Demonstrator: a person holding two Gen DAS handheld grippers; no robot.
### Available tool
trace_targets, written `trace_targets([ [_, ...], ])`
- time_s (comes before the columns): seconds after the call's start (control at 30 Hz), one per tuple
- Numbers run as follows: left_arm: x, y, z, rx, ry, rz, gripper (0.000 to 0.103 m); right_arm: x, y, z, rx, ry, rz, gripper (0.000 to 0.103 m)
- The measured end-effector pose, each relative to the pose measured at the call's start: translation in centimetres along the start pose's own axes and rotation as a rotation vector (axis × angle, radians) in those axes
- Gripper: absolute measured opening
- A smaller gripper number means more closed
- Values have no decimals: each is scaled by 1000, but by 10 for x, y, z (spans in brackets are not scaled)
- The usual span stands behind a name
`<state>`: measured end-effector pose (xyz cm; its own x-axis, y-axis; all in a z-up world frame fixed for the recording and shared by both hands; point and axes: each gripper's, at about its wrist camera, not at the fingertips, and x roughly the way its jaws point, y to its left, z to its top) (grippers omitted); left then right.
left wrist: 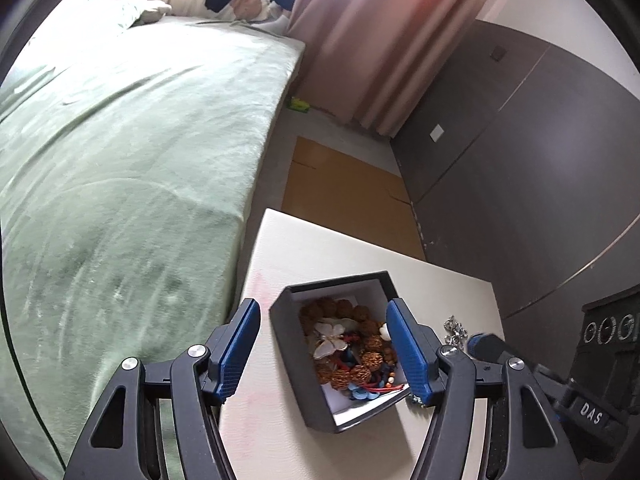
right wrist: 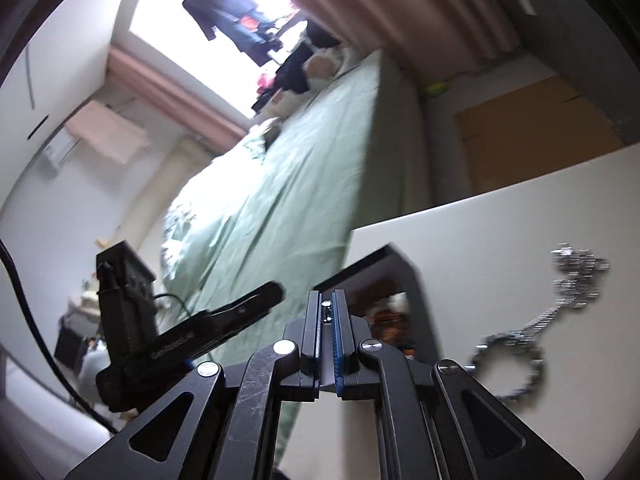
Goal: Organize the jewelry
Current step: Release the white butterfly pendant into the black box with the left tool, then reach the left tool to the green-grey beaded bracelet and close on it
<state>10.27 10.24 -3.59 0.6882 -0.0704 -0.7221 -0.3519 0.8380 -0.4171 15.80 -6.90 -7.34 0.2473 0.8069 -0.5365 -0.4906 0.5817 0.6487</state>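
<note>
While silver chain (right wrist: 556, 312) lies loose on white table (left wrist: 360, 256) beside jewelry box (left wrist: 344, 352) | left gripper (left wrist: 324, 344) spread wide, empty | right gripper (right wrist: 329, 320) nearly closed, nothing visible between | light, limp, slippery: pinch at ring

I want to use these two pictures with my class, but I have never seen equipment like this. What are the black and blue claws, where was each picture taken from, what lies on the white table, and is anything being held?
No robot here: a person holds a hand-operated two-finger gripper in each hand, each with a wide-angle camera looking along its fingers. One picture comes from the left gripper, whose blue-padded fingers stand open on either side of a dark box without pressing it. The box holds brown bead strings, a pale butterfly piece and small coloured bits. The other picture, tilted and blurred, comes from the right gripper, jaws nearly together with nothing visible between them. On the white table, beside the box, lies a sparkly silver chain. A green bed is behind.
</note>
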Motion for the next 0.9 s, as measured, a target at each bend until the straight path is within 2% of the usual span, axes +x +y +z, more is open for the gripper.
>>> trace_targets([
  [0.03,-1,2,0,-5,-1,-1,66,2,-2,-1,1,4,-24,40],
  [0.1,-4,4,1,-13,-2,-3,66,-2,-8,-3,14,-22,-61,52],
  [0.2,-7,1,-2,-16,2,-7,66,-13,-22,-4,59,-31,-79,53],
  [0.3,-7,-7,-6,-3,6,-16,66,-30,-32,-6,72,-54,-147,53],
  [0.43,-9,-23,-15,29,14,-25,66,-52,-43,-10,102,-73,-195,56],
  [0.9,1,-92,-60,167,64,-14,66,-111,-76,-22,153,-93,-354,56],
])
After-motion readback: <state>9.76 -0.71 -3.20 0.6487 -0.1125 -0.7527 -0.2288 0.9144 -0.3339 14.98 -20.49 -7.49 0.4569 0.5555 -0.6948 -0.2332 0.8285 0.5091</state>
